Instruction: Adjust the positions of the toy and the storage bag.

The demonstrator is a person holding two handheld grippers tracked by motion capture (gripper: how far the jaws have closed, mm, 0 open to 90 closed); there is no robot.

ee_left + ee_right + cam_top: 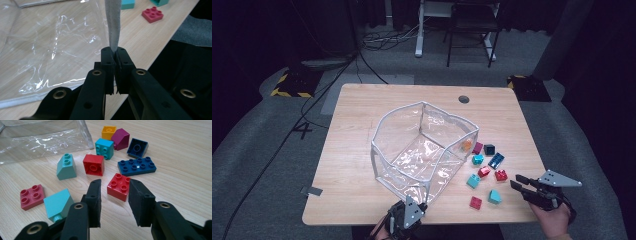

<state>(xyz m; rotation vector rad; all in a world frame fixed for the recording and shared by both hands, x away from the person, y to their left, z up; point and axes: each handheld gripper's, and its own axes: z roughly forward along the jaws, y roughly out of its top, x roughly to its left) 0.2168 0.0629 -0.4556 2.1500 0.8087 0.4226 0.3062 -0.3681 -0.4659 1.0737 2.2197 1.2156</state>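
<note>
On the wooden table [362, 110] the left gripper [115, 58] pinches the clear bag's grey rim [112, 25] at its near corner. The right gripper [113, 195] stands open just before a red brick [119, 185], right of the bag [422, 150]. If the soft rim slips out, the bag's mouth may collapse.
</note>
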